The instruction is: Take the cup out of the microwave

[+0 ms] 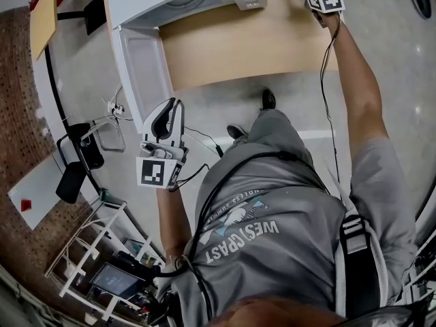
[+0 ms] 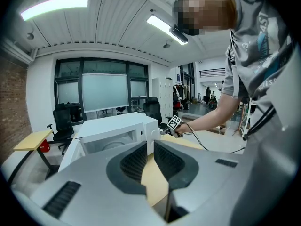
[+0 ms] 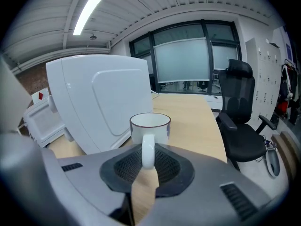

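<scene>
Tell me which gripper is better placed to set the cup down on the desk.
Right. The right gripper is shut on the handle of the white cup, which is out beside the microwave, over the desk. The left gripper is empty, back by the open microwave door.

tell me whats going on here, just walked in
A person is working with a handheld gripper in each hand. The right gripper is clamped on the handle of a white cup, which is already out of the microwave and beside it, over the wooden table. The microwave door is open. The left gripper is open and empty, near the door's end.
</scene>
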`<state>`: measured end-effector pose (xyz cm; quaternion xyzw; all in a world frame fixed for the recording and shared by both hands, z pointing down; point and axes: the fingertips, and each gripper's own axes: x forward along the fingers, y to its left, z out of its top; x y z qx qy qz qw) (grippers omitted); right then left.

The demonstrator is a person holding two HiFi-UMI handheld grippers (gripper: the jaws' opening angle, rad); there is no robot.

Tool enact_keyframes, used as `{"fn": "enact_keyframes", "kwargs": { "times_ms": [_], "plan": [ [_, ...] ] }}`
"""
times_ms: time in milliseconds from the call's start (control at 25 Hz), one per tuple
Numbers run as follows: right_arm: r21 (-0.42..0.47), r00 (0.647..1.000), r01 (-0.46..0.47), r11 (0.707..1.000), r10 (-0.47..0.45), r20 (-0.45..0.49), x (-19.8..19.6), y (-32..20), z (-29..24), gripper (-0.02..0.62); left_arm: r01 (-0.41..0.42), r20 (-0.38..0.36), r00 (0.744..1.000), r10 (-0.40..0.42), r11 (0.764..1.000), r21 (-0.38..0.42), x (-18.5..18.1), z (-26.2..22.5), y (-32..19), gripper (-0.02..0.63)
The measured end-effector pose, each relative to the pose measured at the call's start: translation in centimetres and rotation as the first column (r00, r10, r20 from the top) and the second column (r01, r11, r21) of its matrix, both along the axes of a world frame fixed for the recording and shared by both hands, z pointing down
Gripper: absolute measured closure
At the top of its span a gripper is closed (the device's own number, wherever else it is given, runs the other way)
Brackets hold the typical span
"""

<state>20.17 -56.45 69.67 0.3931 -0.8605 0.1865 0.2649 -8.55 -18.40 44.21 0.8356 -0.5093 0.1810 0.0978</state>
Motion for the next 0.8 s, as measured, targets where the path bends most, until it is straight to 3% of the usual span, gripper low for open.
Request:
{"fn": "enact_keyframes", "kwargs": {
  "times_ms": [320,800],
  "plan": [
    [-0.001,1.0,-0.009,1.0,0.009,0.005,0.2,0.0,1.2,0.525,0.005,-0.014,1.0,-0.005,1.0,-0.006,0.3,0.3,-0.5,0.518],
    [0.068,0.999,0.008,0.998,-0.01,0.032,-0.1,0.5,1.6,0.525,-0.02,-0.015,1.0,0.02,1.0,-0.014,0.1,0.7,-1.2,0.518]
  ]
}}
